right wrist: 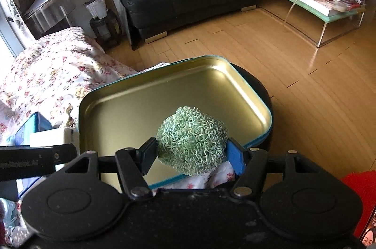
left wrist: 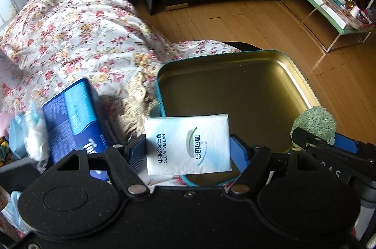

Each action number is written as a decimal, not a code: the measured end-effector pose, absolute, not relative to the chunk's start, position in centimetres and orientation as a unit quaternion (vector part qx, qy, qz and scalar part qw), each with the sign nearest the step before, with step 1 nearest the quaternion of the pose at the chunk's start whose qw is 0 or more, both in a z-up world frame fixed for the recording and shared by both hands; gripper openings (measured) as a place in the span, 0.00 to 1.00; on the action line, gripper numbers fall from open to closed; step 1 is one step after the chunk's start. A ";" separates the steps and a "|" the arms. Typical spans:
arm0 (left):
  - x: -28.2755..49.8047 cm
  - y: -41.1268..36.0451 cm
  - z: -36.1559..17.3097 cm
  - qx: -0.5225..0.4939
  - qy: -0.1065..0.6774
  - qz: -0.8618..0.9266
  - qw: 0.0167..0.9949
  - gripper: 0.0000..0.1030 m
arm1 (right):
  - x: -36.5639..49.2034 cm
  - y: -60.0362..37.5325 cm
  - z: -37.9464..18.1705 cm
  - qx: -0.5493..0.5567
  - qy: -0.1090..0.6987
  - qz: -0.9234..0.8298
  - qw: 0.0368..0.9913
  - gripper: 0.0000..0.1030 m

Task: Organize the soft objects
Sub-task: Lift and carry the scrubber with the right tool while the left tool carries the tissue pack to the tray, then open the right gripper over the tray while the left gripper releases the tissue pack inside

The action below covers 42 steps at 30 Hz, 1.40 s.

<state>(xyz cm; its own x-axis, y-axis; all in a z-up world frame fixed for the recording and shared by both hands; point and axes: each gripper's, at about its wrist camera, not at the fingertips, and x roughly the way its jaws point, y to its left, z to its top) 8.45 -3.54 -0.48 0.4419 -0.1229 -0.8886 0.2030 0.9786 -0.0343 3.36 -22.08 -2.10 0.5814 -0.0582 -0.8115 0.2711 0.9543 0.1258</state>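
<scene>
Clamped in the left gripper's (left wrist: 188, 150) jaws, a flat white tissue packet (left wrist: 187, 144) hangs over the near rim of the open gold-lined teal tin (right wrist: 141, 112), long axis crosswise. Beside it, the right gripper's (right wrist: 191, 153) jaws pinch a green curly scouring ball (right wrist: 191, 139) above the tin's near floor; both need only lowering.

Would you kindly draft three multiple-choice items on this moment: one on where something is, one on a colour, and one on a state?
1. Where is the green scrubber?
A. on the floor
B. between the right gripper's fingers, over the tin
C. on the sofa

2. What colour is the tin's inside?
A. gold
B. red
C. white

3. What is the state of the left gripper?
A. open and empty
B. out of view
C. shut on the tissue pack

Answers: 1 B, the fingers flank the scrubber in front of the tin; 2 A, the bare bottom gleams gold; 3 C, both fingers press the pack's sides.
</scene>
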 end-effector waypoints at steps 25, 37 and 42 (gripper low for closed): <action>8.2 -3.2 -1.0 0.038 0.508 -0.092 0.856 0.86 | 5.0 -22.1 -2.2 0.107 0.438 -0.107 0.886 0.70; 5.9 1.7 -0.4 0.040 0.492 -0.037 0.869 0.86 | 3.4 -19.9 -1.5 0.085 0.438 -0.104 0.889 0.79; 4.6 4.9 -0.3 0.025 0.492 -0.010 0.870 0.87 | 2.4 -17.7 -1.5 0.072 0.450 -0.084 0.886 0.79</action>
<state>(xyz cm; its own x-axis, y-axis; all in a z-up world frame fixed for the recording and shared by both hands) 4.60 4.86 -0.30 0.5165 0.0081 -0.8563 0.0420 0.9985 0.0348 2.40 -17.66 -1.50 0.5814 -0.0843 -0.8092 0.2141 0.9754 0.0522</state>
